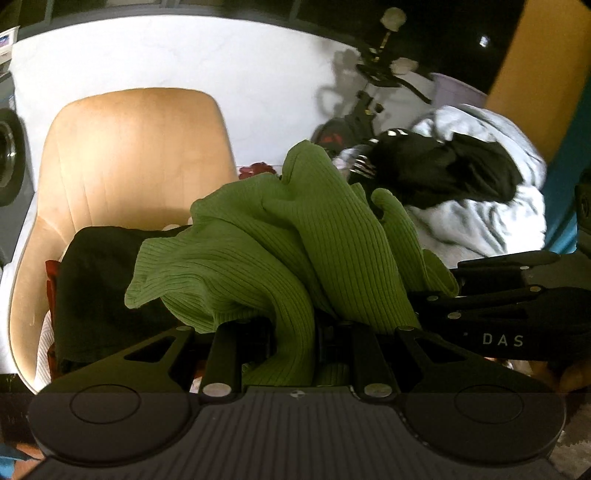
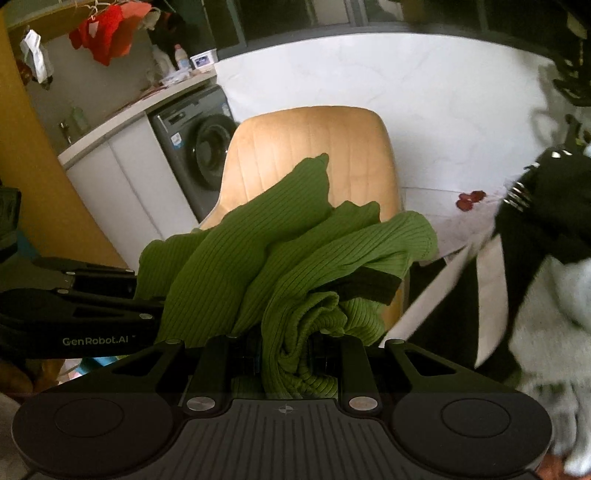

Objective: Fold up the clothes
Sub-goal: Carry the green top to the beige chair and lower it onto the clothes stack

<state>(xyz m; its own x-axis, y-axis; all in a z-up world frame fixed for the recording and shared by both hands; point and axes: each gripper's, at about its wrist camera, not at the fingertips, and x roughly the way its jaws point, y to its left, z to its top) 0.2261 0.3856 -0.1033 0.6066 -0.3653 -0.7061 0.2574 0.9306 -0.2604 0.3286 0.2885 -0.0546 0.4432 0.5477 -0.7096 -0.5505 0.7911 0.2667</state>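
Green ribbed knit top (image 1: pixel 295 236) hangs bunched between our two grippers: our left gripper (image 1: pixel 295 343) has its jaws narrowed and pinching a fold of it, and our right gripper (image 2: pixel 286 350) is clamped on another fold just beside. We carry it above a tan upholstered chair (image 2: pixel 314 147), whose seat bears a dark folded garment (image 1: pixel 92 288). A heap of grey and black clothes (image 1: pixel 480 192) lies to the right. Behind stands a grey front-loading washing machine (image 2: pixel 195 144).

Home laundry corner: washing machine (image 2: pixel 199 147), hanging clothes (image 2: pixel 107 31).
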